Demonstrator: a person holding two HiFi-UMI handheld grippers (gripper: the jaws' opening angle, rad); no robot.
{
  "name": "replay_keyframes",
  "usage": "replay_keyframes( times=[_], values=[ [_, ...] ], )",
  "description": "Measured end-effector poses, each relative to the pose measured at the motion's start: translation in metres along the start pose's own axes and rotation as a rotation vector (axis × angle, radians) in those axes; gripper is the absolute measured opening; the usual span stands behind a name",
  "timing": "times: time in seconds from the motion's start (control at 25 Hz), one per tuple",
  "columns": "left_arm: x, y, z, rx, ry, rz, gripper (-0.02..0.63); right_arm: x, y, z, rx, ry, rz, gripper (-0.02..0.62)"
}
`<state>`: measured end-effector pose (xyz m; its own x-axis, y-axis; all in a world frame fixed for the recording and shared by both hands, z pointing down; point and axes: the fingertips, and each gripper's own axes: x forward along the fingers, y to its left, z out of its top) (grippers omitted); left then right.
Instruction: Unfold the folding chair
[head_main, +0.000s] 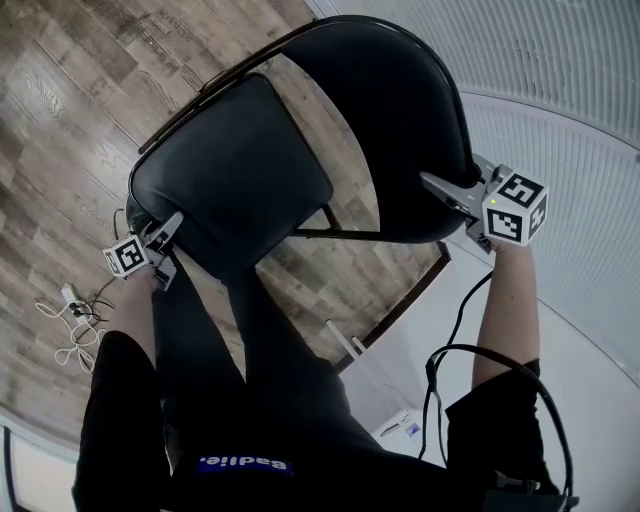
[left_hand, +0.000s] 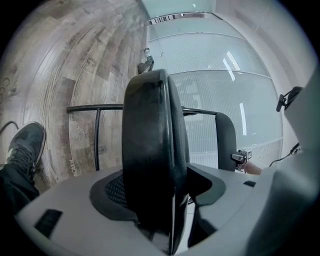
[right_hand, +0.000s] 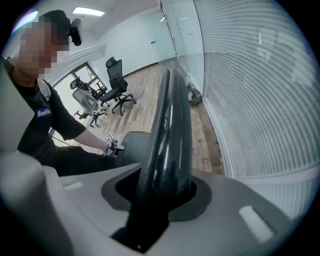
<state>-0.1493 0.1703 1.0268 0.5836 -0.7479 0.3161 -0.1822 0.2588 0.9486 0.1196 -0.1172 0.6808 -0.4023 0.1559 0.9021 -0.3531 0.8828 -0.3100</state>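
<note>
The black padded folding chair (head_main: 300, 150) stands partly open on the wood floor (head_main: 60, 120). The left hand-held gripper (head_main: 172, 230) clamps the near edge of its seat (head_main: 230, 170), and the right hand-held gripper (head_main: 442, 190) clamps its backrest (head_main: 400, 120). Either smooth cushion could slip free under a pull.

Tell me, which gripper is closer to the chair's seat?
Left. The left gripper has the seat between its jaws; the right gripper grips the backrest, away from the seat.

Office: swivel chairs (right_hand: 116, 82), glass partition (right_hand: 250, 90), wood floor (head_main: 60, 130).
</note>
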Motion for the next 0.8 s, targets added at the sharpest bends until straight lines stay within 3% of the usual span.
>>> replay_keyframes(
  times=[0.2,0.28,0.52,0.64,0.8],
  values=[
    [-0.006,0.002,-0.003,0.025,0.04,0.042,0.295,-0.001,0.002,-0.003,-0.003,-0.003,-0.034,0.145],
    [-0.011,0.004,-0.002,0.049,0.054,0.071,0.328,-0.002,0.0,-0.001,-0.005,-0.012,-0.053,0.202],
    [-0.019,0.002,0.004,0.058,0.088,0.179,0.336,-0.021,-0.021,0.004,-0.012,-0.094,-0.162,0.359],
    [-0.025,0.0,-0.004,0.067,0.146,0.264,0.364,-0.04,-0.02,0.008,-0.021,-0.115,-0.198,0.362],
    [-0.034,-0.01,0.003,0.086,0.133,0.307,0.364,-0.069,-0.013,0.008,-0.043,-0.147,-0.235,0.362]
  ],
)
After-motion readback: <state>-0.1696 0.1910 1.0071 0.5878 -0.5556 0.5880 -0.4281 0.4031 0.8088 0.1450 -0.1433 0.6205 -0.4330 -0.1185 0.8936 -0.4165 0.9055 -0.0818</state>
